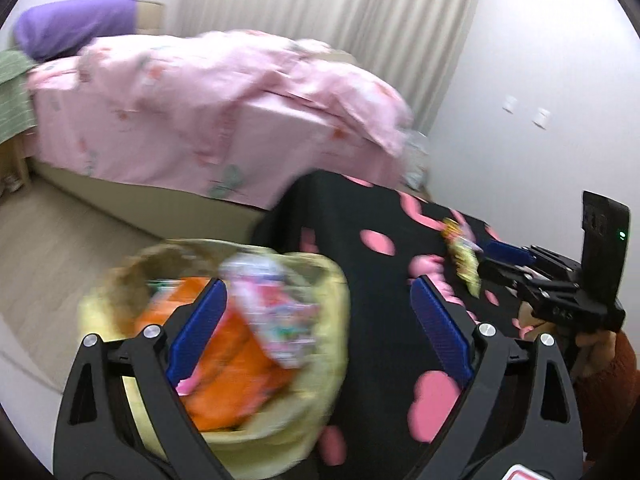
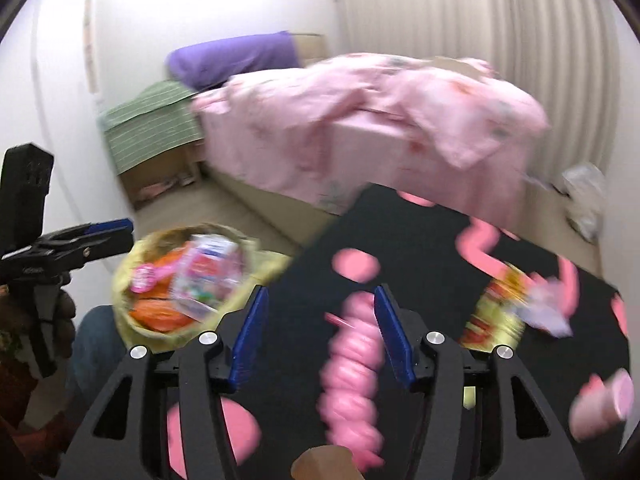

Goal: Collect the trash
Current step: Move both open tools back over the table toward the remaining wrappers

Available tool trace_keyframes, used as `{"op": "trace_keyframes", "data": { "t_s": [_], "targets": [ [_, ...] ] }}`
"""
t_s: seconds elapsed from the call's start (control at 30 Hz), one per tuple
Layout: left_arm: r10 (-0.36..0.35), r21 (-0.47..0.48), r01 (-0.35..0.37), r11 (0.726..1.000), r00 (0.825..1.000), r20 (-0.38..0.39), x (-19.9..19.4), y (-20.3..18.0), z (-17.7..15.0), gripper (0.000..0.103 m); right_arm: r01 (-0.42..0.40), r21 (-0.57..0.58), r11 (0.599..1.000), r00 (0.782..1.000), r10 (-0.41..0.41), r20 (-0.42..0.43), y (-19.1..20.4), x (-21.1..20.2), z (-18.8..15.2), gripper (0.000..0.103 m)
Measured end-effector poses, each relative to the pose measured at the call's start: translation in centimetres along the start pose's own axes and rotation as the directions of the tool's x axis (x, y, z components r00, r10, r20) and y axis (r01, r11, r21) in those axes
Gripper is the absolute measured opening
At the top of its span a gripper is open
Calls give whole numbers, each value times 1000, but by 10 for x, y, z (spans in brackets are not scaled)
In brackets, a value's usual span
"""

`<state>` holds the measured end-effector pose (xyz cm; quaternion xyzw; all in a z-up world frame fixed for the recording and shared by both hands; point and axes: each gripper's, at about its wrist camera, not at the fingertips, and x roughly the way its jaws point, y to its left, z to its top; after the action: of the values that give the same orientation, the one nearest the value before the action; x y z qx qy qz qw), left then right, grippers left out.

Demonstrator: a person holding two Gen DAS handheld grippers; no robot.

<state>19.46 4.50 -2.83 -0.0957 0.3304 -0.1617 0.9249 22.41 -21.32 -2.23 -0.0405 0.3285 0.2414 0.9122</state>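
Note:
A yellow trash bag (image 1: pixel 248 420) stands beside the table, holding orange wrappers (image 1: pixel 236 364) and a pink printed packet (image 1: pixel 276 320). My left gripper (image 1: pixel 318 320) hovers open above the bag's right rim, with nothing between its blue pads. My right gripper (image 2: pixel 320 332) is open over the black tablecloth (image 2: pixel 420 240). A pink twisted item (image 2: pixel 352 368) lies below it, framed by the fingers and untouched. A yellow wrapper (image 2: pixel 496 312) lies to the right on the cloth, also the yellow wrapper (image 1: pixel 462 256) just ahead of the right gripper (image 1: pixel 500 252). The views are blurred.
A bed with a pink cover (image 1: pixel 208 112) and purple pillow (image 1: pixel 72 28) stands behind the table. A pink cup (image 2: pixel 600 404) lies at the table's right edge. The left gripper (image 2: pixel 116 228) shows beside the bag (image 2: pixel 128 280). Crumpled plastic (image 2: pixel 584 196) lies on the floor by the curtain.

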Motion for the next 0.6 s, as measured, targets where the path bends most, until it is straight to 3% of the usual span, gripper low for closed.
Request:
{"op": "trace_keyframes", "data": {
  "t_s": [0.1,0.27,0.43,0.6],
  "targets": [
    [-100,54,103,993,994,-54,26,-37,-1,89,102,47,994,994,-101,-35,-38,-16,-22,52],
    [-130,137,141,980,988,-86,62,-93,-1,92,257,99,961,966,-252,-62,-91,-32,-54,52],
    [-177,174,207,963,969,-174,113,-141,15,94,305,154,940,952,-296,-83,-124,-44,-81,52],
    [-154,266,217,939,959,-239,165,-191,29,94,362,198,911,932,-353,-80,-146,-70,-109,52]
  ]
}}
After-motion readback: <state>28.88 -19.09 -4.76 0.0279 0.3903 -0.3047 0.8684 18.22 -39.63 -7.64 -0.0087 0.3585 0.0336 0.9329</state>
